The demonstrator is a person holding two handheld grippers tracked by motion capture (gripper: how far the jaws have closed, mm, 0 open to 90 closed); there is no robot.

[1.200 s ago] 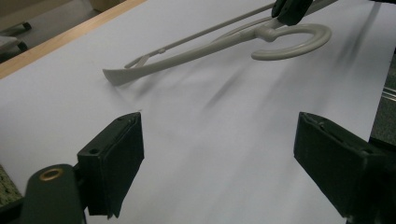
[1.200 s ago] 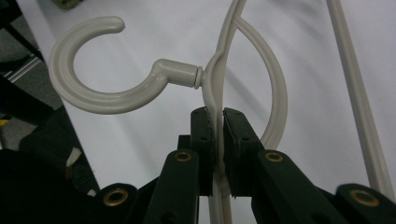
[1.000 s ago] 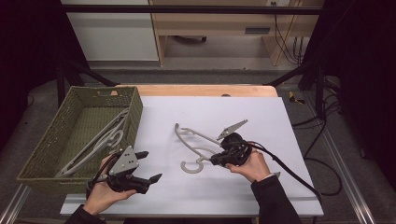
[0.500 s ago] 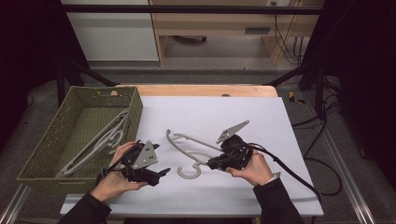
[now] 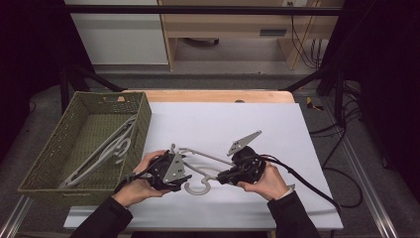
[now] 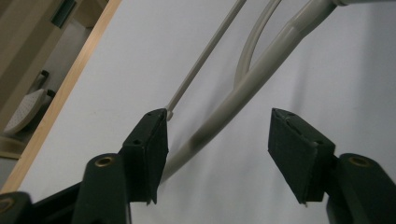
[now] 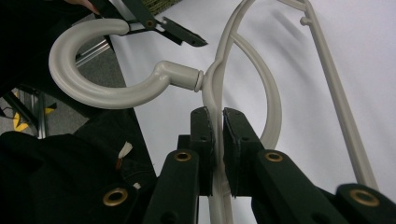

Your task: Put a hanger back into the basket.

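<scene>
Hanger point(image 5: 208, 163) position governed the coming move: it lay on the white worktop point(image 5: 277, 124) near the front edge, between the two hands, with its hook point(image 5: 198, 187) pointing toward the front edge. Its long axis ran roughly left to right across the worktop, rising slightly toward the left.

The right gripper point(image 5: 224, 176) was clenched on the hanger. In the right gripper view, the jaws pressed on the shoulder bar just below the hook neck point(image 7: 183, 74), with the bar point(image 7: 214, 122) pinched between the pads.

The left gripper point(image 5: 184, 174) was at the hanger's left end. In the left gripper view, its jaws stood partly apart and had just been closing. The pale shoulder bar point(image 6: 219, 116) ran up between them, close against the left pad point(image 6: 150, 140) and well clear of the right pad point(image 6: 296, 149). No squeeze was visible, so this gripper counted as released.

The green basket point(image 5: 39, 171) sat at the left edge of the worktop, just beside the left hand, and already held other pale hangers point(image 5: 106, 148). Judged from this layout, the left hand was nearer the basket, and the hanger's long axis pointed toward the basket wall. A transfer would therefore call for a firm left-side grasp before the right grip let go.
</scene>
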